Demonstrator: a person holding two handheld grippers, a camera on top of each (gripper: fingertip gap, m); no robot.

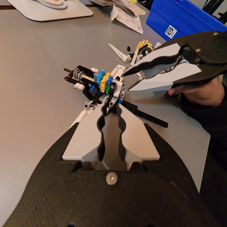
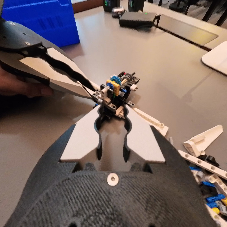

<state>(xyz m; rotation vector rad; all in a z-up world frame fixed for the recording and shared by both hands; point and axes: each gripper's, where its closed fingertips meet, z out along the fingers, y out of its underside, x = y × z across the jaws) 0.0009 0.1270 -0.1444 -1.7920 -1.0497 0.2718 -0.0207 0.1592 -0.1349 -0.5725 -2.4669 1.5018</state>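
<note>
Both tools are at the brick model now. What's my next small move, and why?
Probably shut the right tool on the model: its fingers stand apart, flanking the near end, and the left tool sits at another side.

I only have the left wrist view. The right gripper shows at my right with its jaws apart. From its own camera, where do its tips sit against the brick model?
Observer: In the right wrist view, the right gripper is open. Its fingertips frame the near end of the brick model, with a grey beam showing between them. I can't tell whether the pads touch it.
Operator: Anything farther out on the table that I can't see?
Observer: A black box with a small green light lies near the far edge.
Operator: And my own gripper from outside?
Observer: A hand holds the left gripper from beneath.
</note>
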